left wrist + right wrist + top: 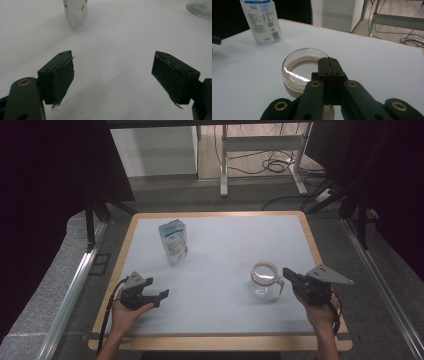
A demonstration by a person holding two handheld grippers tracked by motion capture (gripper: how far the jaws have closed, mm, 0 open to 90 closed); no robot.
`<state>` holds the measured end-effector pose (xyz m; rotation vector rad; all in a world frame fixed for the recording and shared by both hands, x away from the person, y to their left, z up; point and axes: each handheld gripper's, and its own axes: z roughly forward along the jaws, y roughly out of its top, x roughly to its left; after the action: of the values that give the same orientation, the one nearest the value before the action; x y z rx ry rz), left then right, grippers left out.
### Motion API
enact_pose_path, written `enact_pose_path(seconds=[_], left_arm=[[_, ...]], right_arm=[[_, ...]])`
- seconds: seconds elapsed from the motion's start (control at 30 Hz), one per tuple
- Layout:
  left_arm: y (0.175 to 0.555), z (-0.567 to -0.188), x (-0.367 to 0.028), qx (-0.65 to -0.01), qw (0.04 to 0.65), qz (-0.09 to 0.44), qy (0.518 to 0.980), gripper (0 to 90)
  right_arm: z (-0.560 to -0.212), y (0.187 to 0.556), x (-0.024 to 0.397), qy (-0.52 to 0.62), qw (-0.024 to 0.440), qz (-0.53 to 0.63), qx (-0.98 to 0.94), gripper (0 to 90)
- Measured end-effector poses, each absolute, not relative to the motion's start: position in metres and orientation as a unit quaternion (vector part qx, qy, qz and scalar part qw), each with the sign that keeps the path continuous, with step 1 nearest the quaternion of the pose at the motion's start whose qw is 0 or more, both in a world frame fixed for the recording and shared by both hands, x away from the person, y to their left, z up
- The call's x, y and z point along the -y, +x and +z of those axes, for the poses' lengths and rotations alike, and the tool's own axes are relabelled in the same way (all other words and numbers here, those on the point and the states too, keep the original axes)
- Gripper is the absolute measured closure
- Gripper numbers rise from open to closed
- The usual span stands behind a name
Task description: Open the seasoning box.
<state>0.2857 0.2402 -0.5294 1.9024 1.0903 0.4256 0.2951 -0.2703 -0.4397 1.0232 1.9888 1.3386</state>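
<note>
table (220, 320) | desk frame (260, 145) | floor cables (272, 165)

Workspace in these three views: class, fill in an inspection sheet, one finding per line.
Surface: white table top with wooden rim, bare between items.
Job's things: glass jug upright at right; printed pouch standing at back left.
Clutter: nothing seen.
Grippers: left gripper open over bare table; right gripper shut, tips at the jug's handle side, grip unclear.
Cables: one trails from each gripper; more on the floor behind.
Surroundings: dark curtains, metal desk legs.
</note>
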Motion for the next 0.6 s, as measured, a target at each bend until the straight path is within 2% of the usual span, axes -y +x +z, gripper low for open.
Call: enact_pose_path(seconds=[0.6], left_arm=[[0.289,-0.526,-0.216,-0.427,0.451,0.171,0.764,20.5]], right_arm=[[-0.454,0.299,0.263,0.393,0.265,0.459,-0.751,90.0]])
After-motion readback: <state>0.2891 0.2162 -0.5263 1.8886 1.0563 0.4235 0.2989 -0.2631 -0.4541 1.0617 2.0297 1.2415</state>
